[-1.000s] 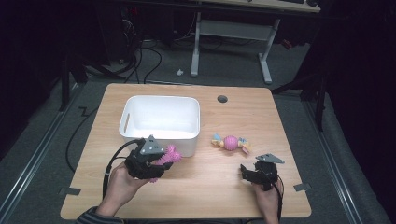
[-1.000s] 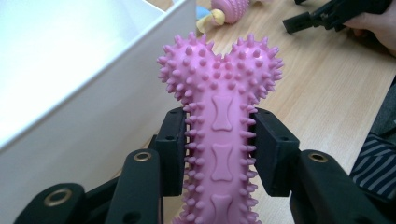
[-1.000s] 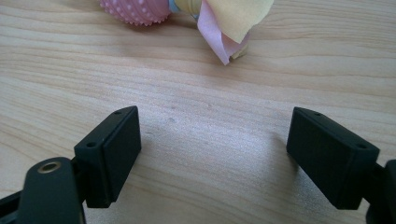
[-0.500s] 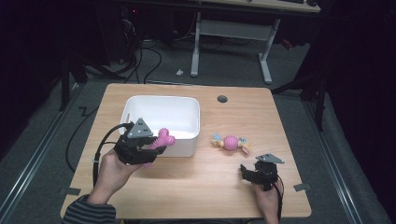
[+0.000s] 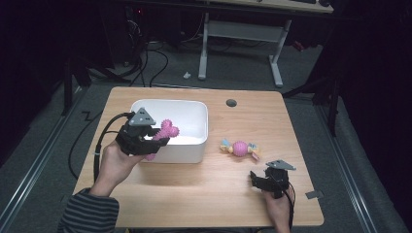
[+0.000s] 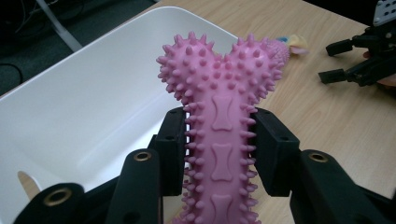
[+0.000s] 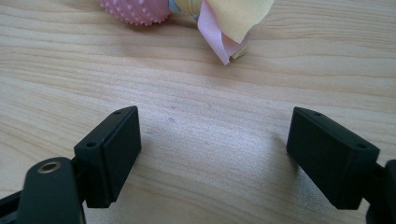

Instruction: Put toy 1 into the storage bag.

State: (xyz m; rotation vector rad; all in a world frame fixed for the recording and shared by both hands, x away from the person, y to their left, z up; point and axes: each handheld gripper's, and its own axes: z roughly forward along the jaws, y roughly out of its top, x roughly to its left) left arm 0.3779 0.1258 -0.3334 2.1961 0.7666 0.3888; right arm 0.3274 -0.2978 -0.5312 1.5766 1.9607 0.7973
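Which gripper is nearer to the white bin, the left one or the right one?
Left. The left gripper holds the pink spiky bone toy right at the front edge of the white bin. The right gripper rests on the table, well off to the bin's right.

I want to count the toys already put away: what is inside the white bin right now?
The white bin looks bare: plain white floor and walls in the left gripper view. The pink spiky bone, clamped in the left gripper, hangs over its near rim and covers part of the inside.
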